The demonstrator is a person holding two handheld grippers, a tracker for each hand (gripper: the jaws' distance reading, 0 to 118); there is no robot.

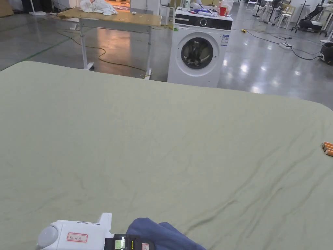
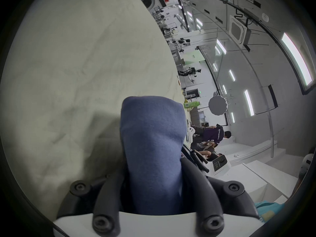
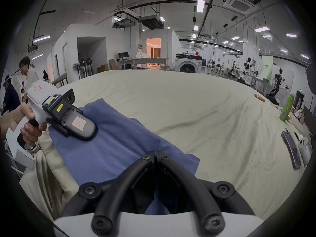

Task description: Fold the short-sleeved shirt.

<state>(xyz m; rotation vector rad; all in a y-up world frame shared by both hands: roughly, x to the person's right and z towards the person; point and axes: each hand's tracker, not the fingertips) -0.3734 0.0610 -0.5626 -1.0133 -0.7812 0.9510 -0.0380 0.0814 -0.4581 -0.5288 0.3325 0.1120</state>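
Observation:
A dark blue shirt (image 1: 159,234) lies bunched at the near edge of the table with the pale green cover (image 1: 162,130). In the head view my left gripper (image 1: 130,243) sits at the bottom edge against the shirt. In the left gripper view a thick roll of the shirt (image 2: 152,138) stands up between its jaws, and the left gripper (image 2: 153,163) is shut on it. In the right gripper view the shirt (image 3: 119,143) stretches between the two tools. My right gripper (image 3: 155,152) is shut on its near edge; the left gripper (image 3: 85,129), held by a hand, clamps the far corner.
A white washing machine (image 1: 198,48) and a wooden table with white laundry (image 1: 110,18) stand beyond the far edge. Orange items (image 1: 327,148) lie at the right edge of the cover. A green bottle (image 3: 287,110) and a dark flat device (image 3: 290,151) sit far right.

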